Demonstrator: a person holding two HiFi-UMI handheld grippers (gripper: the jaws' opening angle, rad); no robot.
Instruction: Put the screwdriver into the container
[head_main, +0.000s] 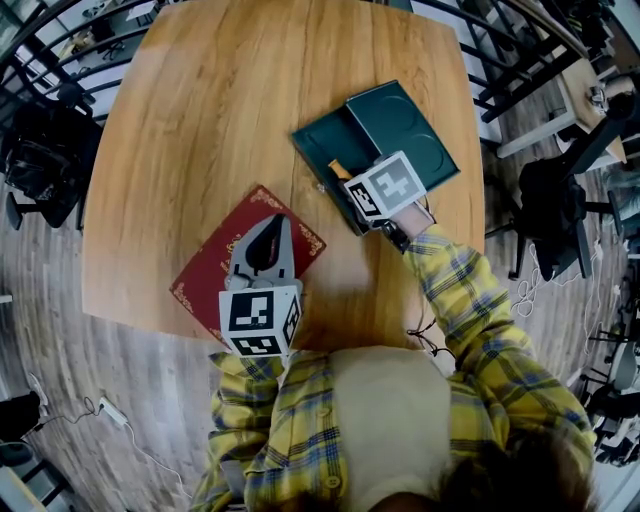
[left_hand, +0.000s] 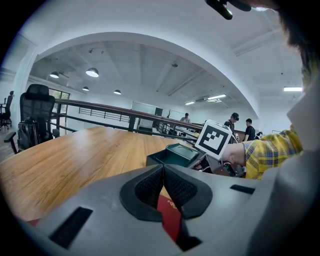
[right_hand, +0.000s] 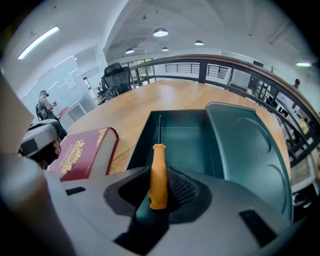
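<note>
Right now the right tool (right_hand: 159, 172) is clenched on the orange handle of the screwdriver (right_hand: 158, 165), whose shaft points over the open tray of the dark green container (right_hand: 186, 137) at the worktop's (head_main: 250, 120) far right. The left tool (left_hand: 163, 175), jaws pressed together with nothing between them, is over the red book (head_main: 208, 268) at near left.

orange screwdriver (right_hand: 158, 175), dark green container (right_hand: 186, 141), red book (right_hand: 79, 153).

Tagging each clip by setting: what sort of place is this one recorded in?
Probably an open-plan office, perhaps on an upper level: a large wooden table stands beside a black railing, with office chairs nearby and round ceiling lights overhead.
</note>
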